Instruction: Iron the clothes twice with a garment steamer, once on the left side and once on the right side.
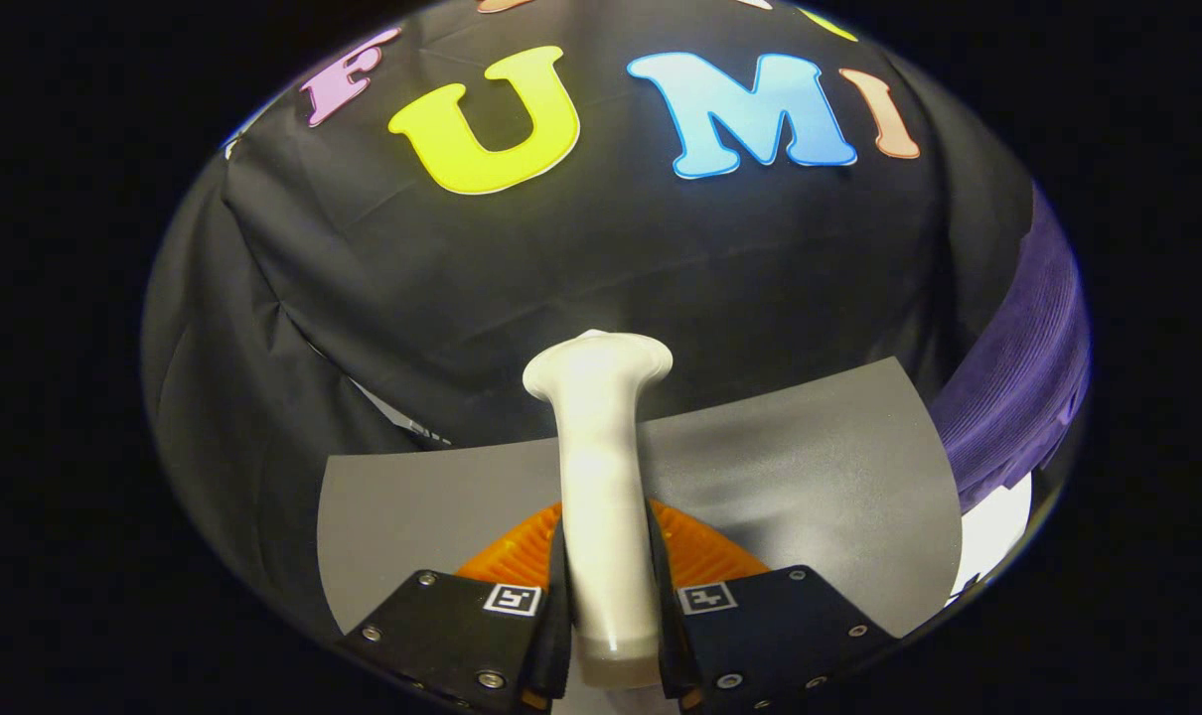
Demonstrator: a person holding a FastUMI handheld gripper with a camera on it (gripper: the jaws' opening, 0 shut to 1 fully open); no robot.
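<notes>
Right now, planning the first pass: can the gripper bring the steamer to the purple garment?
Probably yes: the gripper is shut on the steamer, and nothing stands between it and the purple garment off to the side.

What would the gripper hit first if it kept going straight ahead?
Gripper, shut on the white steamer, points over the grey mat; the black cloth wall likely comes first, though depth is unclear.

Close forward view along hand-held gripper (606,606), toward booth wall (601,258)
</notes>
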